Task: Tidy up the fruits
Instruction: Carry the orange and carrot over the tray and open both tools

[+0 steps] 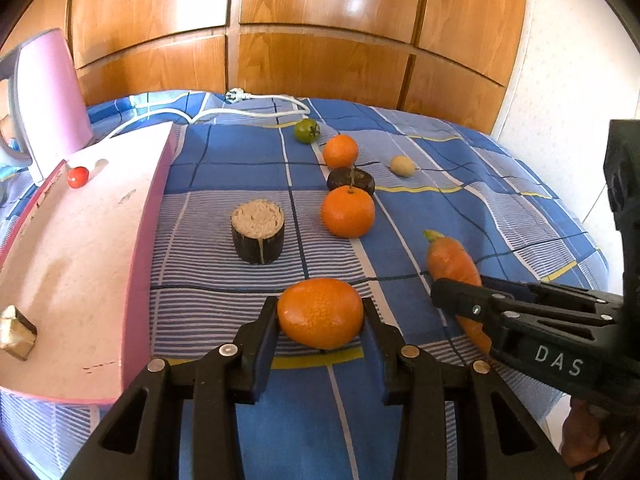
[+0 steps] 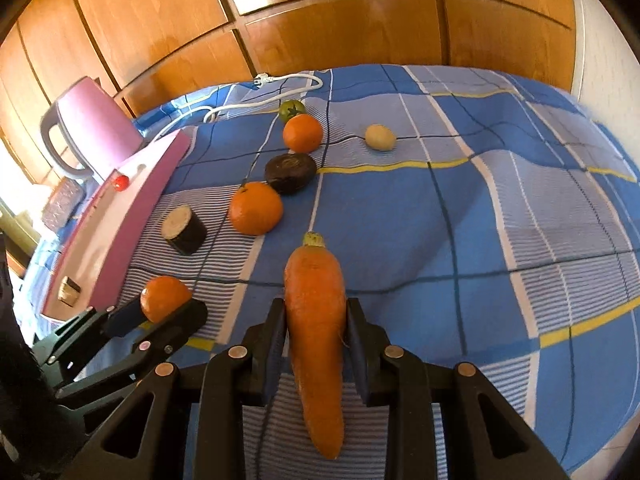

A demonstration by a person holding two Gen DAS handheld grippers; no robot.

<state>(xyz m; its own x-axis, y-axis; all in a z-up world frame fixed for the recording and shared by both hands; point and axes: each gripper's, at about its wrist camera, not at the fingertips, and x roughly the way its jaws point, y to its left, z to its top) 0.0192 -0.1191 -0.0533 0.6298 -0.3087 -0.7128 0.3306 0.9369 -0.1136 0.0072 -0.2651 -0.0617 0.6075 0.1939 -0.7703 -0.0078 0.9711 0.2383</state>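
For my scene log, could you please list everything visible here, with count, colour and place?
oranges: 3, orange; one between the left fingers, two farther back on the bedspread
carrot: 1, orange; between the right fingers
green tomato: 1, green; far end of the row
potato: 1, beige; far right
aubergine pieces: 2, dark; mid bedspread
tray: 1, pink; left
cherry tomato: 1, red; on tray
small chunk: 1, pale and dark; on tray
iron: 1, pink; far left
cable: 1, white; back
bedspread: 1, blue checked
left gripper: black
right gripper: black
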